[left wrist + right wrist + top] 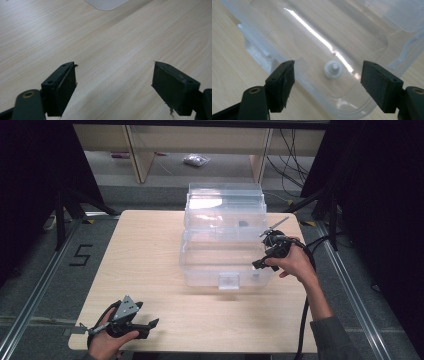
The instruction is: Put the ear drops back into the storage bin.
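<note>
A clear plastic box (222, 252) stands open at the middle of the wooden table (150, 245), its lid (225, 200) raised at the back. Inside it, on the floor, lies a small white round part (333, 69) with a stub in its middle. My right gripper (261, 264) hovers open over the box's right front corner, and its jaws frame the white part from above. My left gripper (152, 324) rests open near the table's front left edge, nothing between its jaws, with bare wood under it (112, 65).
A latch tab (229, 281) sticks out from the box's front wall. A small dark item (243, 223) shows through the box near the back. Metal rails run along the floor on both sides, and shelf legs and cables stand beyond the table.
</note>
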Action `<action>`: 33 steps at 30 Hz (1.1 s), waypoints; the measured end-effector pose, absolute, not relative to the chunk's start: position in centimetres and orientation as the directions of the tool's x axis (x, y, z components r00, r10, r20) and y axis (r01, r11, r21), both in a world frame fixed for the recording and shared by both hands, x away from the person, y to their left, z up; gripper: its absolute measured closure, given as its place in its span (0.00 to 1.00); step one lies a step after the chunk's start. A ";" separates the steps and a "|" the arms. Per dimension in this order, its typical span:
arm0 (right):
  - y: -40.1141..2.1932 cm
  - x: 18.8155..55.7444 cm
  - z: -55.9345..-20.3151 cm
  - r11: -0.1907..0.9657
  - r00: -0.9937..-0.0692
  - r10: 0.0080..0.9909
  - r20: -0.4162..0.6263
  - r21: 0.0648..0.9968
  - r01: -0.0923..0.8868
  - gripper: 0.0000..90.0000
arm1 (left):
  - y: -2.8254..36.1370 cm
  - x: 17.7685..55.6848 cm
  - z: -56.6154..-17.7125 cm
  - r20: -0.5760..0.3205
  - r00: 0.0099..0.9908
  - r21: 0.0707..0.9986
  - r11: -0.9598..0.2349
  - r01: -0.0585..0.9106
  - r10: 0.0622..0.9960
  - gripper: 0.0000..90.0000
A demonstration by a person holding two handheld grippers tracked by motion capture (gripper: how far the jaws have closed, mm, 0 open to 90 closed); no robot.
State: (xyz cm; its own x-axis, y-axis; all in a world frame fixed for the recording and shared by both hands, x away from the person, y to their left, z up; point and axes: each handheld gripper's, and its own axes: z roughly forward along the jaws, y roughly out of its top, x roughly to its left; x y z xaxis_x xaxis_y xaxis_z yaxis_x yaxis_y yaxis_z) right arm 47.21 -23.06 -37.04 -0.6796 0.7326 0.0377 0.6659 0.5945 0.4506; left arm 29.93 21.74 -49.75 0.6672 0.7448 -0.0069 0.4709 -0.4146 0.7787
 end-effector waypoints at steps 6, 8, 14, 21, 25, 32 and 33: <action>-23.2 46.5 -36.9 0.584 -0.680 0.732 0.045 0.472 0.661 0.30 | 21.7 29.9 -49.8 -0.007 0.668 0.779 -0.415 0.471 0.744 0.21; -23.2 46.0 -36.8 0.573 -0.671 0.740 0.052 0.474 0.669 0.30 | 21.7 29.9 -49.7 -0.007 0.666 0.777 -0.415 0.473 0.746 0.21; -23.6 45.2 -37.0 0.567 -0.681 0.731 0.051 0.511 0.646 0.30 | 21.7 29.9 -49.7 -0.009 0.667 0.776 -0.415 0.475 0.745 0.21; -24.1 44.1 -37.4 0.550 -0.673 0.737 0.061 0.524 0.650 0.30 | 21.8 29.9 -49.7 -0.010 0.666 0.775 -0.415 0.477 0.746 0.21; -24.4 43.7 -37.4 0.543 -0.674 0.735 0.066 0.538 0.645 0.30 | 21.8 30.0 -49.8 0.008 0.659 0.775 -0.421 0.472 0.753 0.21; -24.4 43.0 -37.6 0.537 -0.673 0.737 0.062 0.552 0.638 0.29 | 21.8 30.0 -49.8 0.011 0.656 0.775 -0.421 0.471 0.754 0.21; -24.4 43.0 -37.7 0.534 -0.676 0.734 0.061 0.563 0.630 0.29 | 21.8 30.0 -49.8 0.007 0.658 0.775 -0.420 0.472 0.753 0.21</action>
State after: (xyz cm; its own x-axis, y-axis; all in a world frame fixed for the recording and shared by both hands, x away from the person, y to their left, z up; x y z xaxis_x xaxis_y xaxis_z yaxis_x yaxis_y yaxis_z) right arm 42.97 -24.42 -37.71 -0.6765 0.7339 0.0613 0.6305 0.5341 0.5633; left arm 30.02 21.80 -49.78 0.6580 0.7530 0.0068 0.4722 -0.4196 0.7752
